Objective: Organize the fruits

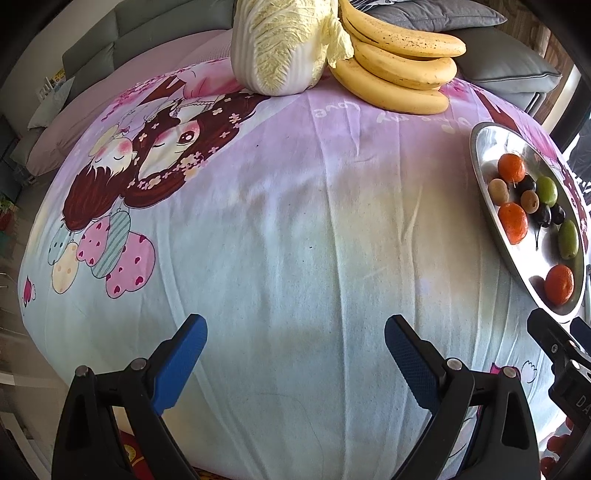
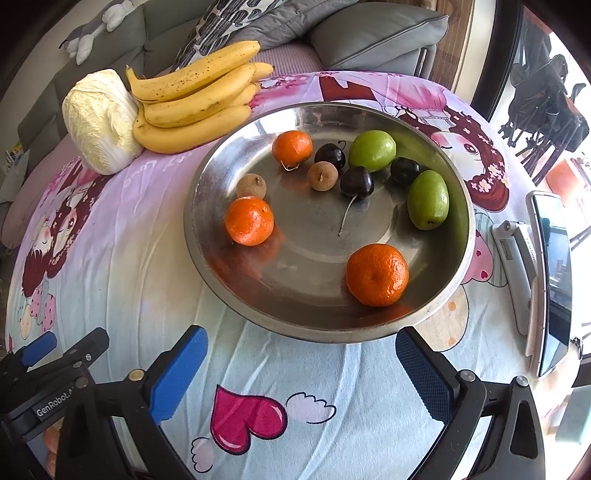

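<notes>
A steel bowl [image 2: 439, 177] sits on the cartoon-print tablecloth and holds three tangerines [image 2: 377, 275], two green fruits [image 2: 427, 199], dark cherries [image 2: 356, 181] and two brown longans [image 2: 322, 176]. Just in front of its near rim my right gripper [image 2: 301, 369] stands open and empty. In the left wrist view the bowl [image 1: 487, 146] lies at the right edge, and my left gripper [image 1: 295, 363] is open over bare cloth, holding nothing. A bunch of bananas [image 2: 192, 99] lies behind the bowl to the left.
A napa cabbage [image 2: 101, 120] stands left of the bananas. A phone on a white stand [image 2: 550, 273] is at the table's right edge. Grey sofa cushions [image 2: 369, 33] sit behind the table. The left gripper's body [image 2: 48, 373] shows at the lower left.
</notes>
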The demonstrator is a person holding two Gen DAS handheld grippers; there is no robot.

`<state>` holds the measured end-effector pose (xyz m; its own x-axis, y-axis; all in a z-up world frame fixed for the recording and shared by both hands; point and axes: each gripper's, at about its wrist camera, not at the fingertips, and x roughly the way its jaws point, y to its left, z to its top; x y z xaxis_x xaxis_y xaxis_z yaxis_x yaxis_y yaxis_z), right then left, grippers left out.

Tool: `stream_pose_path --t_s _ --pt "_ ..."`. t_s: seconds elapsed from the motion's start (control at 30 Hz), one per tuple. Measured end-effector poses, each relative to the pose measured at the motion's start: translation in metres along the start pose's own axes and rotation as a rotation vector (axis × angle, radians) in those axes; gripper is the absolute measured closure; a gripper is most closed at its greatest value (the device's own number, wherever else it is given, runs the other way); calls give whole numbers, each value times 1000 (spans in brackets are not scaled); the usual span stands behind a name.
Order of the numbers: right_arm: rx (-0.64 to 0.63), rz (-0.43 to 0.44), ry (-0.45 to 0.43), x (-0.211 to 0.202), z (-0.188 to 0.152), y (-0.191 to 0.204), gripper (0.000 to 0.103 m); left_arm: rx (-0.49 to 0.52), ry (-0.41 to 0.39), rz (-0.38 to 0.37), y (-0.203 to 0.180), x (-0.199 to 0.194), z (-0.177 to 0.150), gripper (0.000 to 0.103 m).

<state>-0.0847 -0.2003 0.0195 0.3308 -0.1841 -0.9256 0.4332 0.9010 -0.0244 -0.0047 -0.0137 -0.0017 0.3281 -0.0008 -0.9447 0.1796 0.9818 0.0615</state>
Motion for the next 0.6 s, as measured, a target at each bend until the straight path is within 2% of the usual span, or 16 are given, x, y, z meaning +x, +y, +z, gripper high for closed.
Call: stream_pose_path --t_s 0.23,0.37,0.6 --pt "0 4 -4 -1 1 -1 0 6 -8 2 -1 0 0 6" --pt "0 6 -4 -1 1 -1 0 16 -10 34 -3 1 0 6" --pt "2 5 -4 0 0 -2 0 24 -25 23 -5 -1 0 6"
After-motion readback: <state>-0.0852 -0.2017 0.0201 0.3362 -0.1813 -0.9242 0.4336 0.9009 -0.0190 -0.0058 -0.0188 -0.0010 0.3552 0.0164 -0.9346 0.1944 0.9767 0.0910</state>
